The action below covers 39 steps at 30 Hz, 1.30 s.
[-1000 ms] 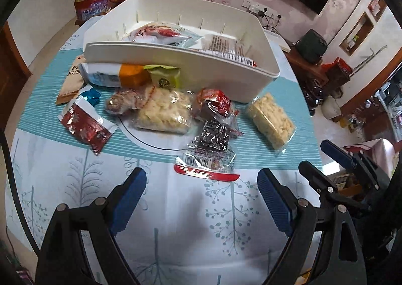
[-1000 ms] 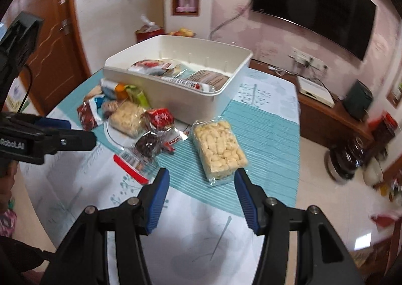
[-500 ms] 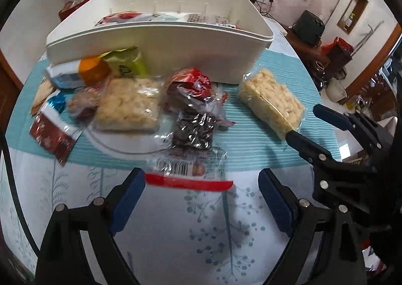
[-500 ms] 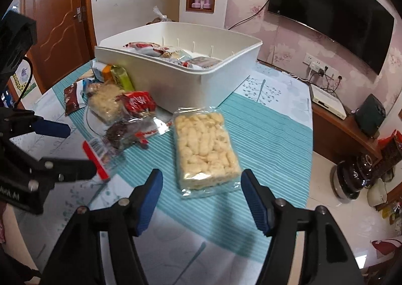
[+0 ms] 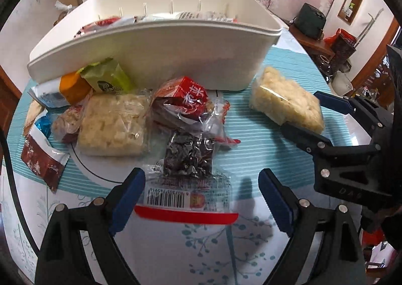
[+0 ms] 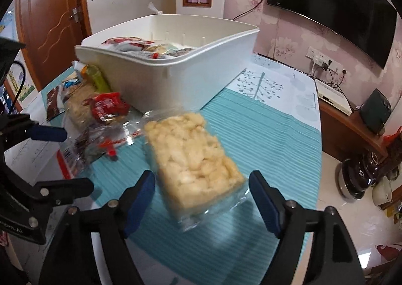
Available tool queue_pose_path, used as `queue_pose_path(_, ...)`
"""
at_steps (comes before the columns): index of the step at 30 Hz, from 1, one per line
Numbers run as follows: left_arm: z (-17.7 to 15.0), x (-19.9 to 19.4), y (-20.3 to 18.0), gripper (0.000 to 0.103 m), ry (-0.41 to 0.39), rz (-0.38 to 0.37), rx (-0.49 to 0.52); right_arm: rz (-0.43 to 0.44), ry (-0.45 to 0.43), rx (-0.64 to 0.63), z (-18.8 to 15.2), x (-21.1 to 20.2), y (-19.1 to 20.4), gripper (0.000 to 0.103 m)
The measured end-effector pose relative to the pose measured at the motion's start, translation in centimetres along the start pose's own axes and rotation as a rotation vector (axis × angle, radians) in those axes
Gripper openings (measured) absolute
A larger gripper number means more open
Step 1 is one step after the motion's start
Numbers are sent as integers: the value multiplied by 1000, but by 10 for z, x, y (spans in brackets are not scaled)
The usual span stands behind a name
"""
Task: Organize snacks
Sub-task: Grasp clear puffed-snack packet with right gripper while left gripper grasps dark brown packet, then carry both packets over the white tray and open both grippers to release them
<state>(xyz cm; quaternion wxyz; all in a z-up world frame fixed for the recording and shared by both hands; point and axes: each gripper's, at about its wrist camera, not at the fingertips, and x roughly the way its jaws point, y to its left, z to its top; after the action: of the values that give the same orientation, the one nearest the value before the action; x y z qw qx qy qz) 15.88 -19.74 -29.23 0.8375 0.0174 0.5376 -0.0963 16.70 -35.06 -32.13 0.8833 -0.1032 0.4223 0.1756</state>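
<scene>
A white bin (image 5: 160,53) with several snack packs inside stands on the table; it also shows in the right wrist view (image 6: 191,68). My left gripper (image 5: 201,199) is open, its fingers on either side of a clear pack of dark dried fruit with a red strip (image 5: 188,171). My right gripper (image 6: 201,197) is open around the near end of a clear pack of pale puffed snack (image 6: 191,159), seen also in the left wrist view (image 5: 286,104), where the right gripper (image 5: 309,114) is beside it.
Loose snacks lie in front of the bin: a red pack (image 5: 186,104), a second pale puffed pack (image 5: 113,126), a green pack (image 5: 108,78), an orange pack (image 5: 72,88), a dark red sachet (image 5: 42,161). The table edge is at the right (image 6: 319,134).
Both grippers have moved forward and down toward the snacks. The dried-fruit pack now lies between the left fingers and the pale puffed pack between the right fingers.
</scene>
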Motion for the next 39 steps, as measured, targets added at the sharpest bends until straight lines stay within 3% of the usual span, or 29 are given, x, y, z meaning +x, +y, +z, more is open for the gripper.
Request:
queue_pose_path(9, 15, 19, -6, 91, 31, 32, -19, 46, -23, 4, 11, 12, -8, 79)
queue_pose_path(13, 15, 22, -12, 88, 9, 63, 3, 76, -31, 11, 16, 13, -8, 76)
queue_pose_path(14, 13, 22, -12, 86, 4, 59, 4, 79, -25, 5, 16, 13, -8, 69)
queue_pose_path(17, 12, 20, -15, 81, -4, 56, 6, 84, -24, -9, 15, 12, -6, 66)
queue_pose_path(33, -9, 8, -20, 51, -40, 51, 16, 103, -1, -3, 6, 4, -7, 65)
queue_pose_path(39, -16, 3, -17, 44, -30, 38, 3, 104, 12, -3, -1, -3, -5, 65)
